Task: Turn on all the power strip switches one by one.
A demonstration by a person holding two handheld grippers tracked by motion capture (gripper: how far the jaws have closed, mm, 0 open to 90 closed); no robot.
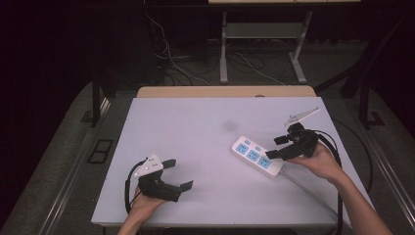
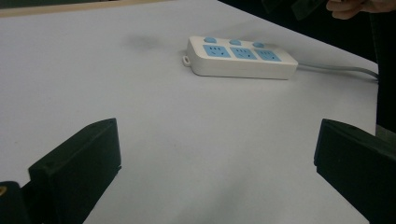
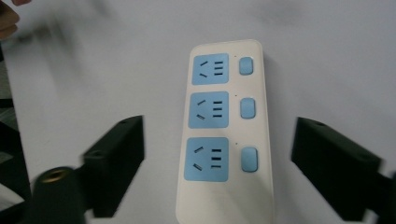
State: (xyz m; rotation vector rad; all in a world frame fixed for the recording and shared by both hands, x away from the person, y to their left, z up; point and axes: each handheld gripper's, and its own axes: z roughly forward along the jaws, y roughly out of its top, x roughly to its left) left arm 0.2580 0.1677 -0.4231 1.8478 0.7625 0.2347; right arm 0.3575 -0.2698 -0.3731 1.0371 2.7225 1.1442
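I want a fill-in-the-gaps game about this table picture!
1. The white power strip has ___ blue sockets.
2. Beside each socket sits a small blue ___.
3. The right tongs stand open, one jaw on each ___ of the strip, not touching it.
4. The left tongs are open with ___ between the jaws.

Missing words: three; button; side; nothing

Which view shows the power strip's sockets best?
Right gripper view: the power strip lies face-on, all three sockets and switches clear. Left gripper view shows it farther off and oblique. High view shows it small.
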